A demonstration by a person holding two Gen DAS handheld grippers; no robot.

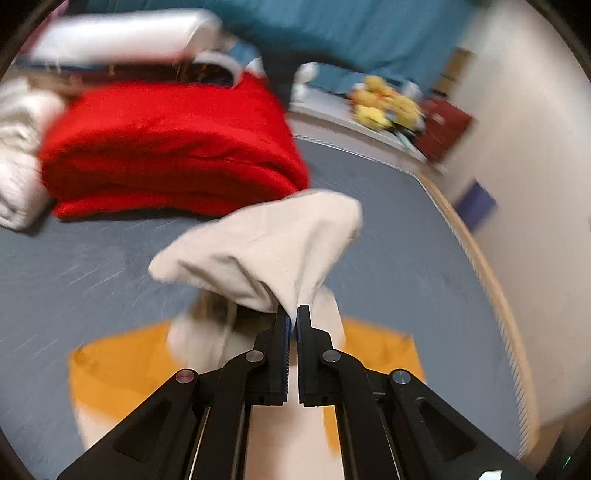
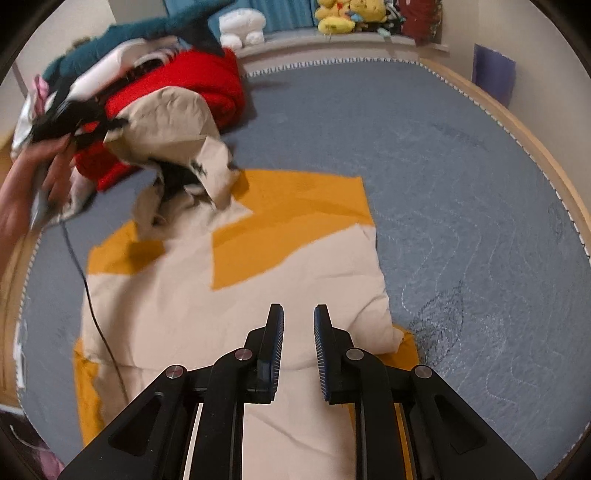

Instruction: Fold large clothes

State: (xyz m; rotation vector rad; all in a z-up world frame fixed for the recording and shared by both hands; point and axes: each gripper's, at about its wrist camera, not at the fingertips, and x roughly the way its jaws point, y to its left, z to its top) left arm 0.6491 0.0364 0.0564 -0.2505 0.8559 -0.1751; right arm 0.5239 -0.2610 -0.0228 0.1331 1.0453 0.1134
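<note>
Grey-blue quilted bed cover (image 2: 424, 155) with a wooden rim fills both views, and a cream and orange garment (image 2: 236, 295) lies spread across its near middle. Left tool (image 1: 297, 312) has its jaws pressed together on a bunched fold of the cream cloth, which rises from the tips and hangs in a lifted peak above the rest of the garment. In the right wrist view that same tool appears at far left, blurred, gripped by a person's hand (image 2: 44, 173) with a dark cable (image 2: 92, 306) trailing down over the cloth. Right tool (image 2: 298, 314) stands a little apart at the jaws with nothing between them, above the cream part near the garment's right edge; whether it touches the fabric is hard to tell. Beyond the lifted fold sits a folded red blanket (image 1: 170, 147), touching pale bedding (image 1: 18, 158) on its left. Yellow plush toys (image 2: 347, 16) line the far ledge.
</note>
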